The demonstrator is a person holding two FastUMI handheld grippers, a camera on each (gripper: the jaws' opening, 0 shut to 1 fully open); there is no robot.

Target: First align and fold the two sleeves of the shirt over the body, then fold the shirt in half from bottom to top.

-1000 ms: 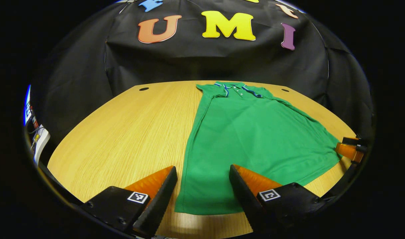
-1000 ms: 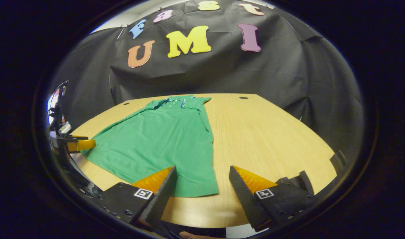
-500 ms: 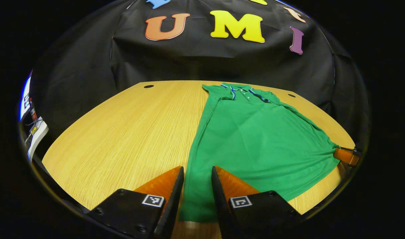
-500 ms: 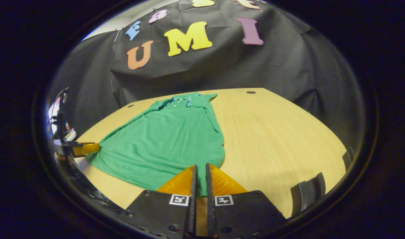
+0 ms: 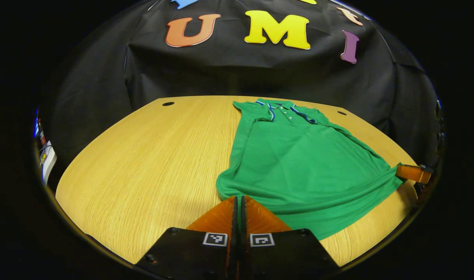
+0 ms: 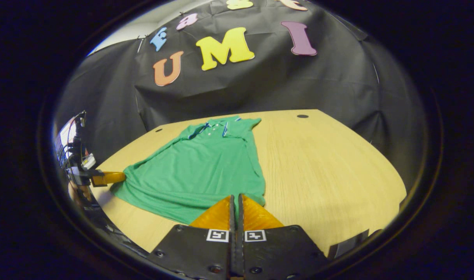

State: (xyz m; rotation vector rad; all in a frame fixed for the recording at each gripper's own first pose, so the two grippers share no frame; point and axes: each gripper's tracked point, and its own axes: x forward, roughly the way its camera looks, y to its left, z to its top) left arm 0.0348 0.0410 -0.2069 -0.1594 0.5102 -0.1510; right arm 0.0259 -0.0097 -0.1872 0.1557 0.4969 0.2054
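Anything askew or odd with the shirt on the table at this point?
Nothing damaged. The green shirt lies on the wooden table, collar at the far end, sleeves folded in. Its hem is bunched and lifted where the left gripper and right gripper pinch its near corners.

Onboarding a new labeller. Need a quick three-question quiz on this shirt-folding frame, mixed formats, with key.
1. True or false: the left gripper is shut on the hem of the shirt.
2. Multiple choice: where does the collar lie? A. at the far end of the shirt, towards the booth wall. B. between the right gripper's fingers. C. hanging off the table.
3. Fill in: the right gripper pinches the shirt's near ____.

Key: 1. true. 2. A. 3. hem, at its corner.
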